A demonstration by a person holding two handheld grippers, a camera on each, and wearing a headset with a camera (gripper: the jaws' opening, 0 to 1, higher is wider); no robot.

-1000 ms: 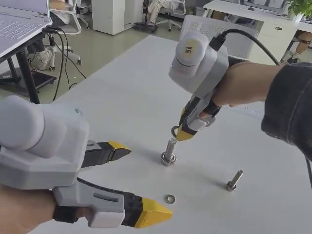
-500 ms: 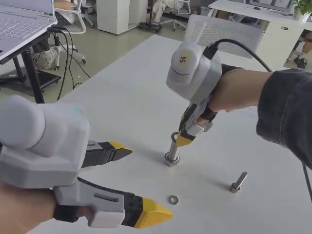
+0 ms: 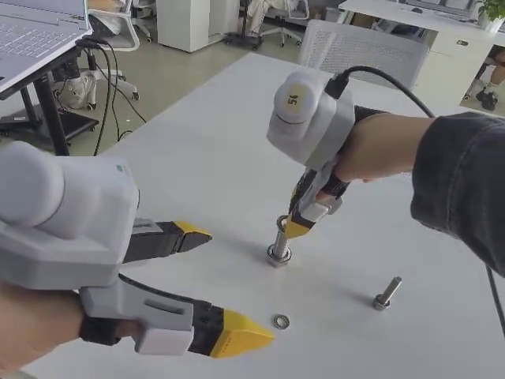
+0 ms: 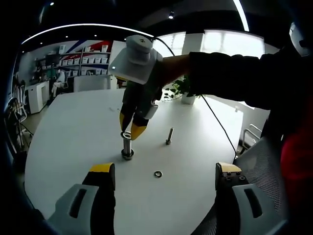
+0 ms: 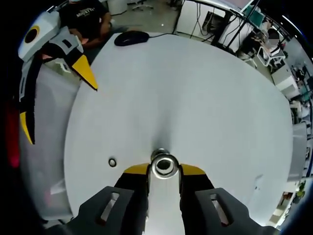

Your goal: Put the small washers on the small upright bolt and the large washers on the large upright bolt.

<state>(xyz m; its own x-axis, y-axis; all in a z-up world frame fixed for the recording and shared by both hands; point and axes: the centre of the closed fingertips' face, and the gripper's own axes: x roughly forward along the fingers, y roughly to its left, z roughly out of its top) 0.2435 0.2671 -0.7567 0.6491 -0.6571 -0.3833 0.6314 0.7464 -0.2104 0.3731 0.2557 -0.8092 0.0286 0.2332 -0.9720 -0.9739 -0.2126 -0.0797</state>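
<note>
The large upright bolt [image 3: 277,243] stands mid-table with washers stacked at its foot. My right gripper [image 3: 293,228] points down at the bolt's top, shut on a large washer [image 3: 282,222] that sits level with the tip of the bolt. In the right gripper view the metal ring [image 5: 164,164] lies between the yellow fingertips [image 5: 193,169]. The small bolt [image 3: 387,292] stands to the right. A small washer [image 3: 281,321] lies flat on the table. My left gripper [image 3: 225,286] hovers open near the front, nothing between its fingers. From it I see the bolt [image 4: 127,147] and the small washer [image 4: 158,174].
The white table [image 3: 213,158] has bare surface behind and left of the bolts. A laptop [image 3: 31,35] on a stand sits beyond the left edge, a chair [image 3: 359,51] at the far end. A dark mouse-like object [image 5: 131,37] lies near one table edge.
My right gripper has come down with the large washer, from just above the large bolt to its tip. The left gripper has held its place, still open.
</note>
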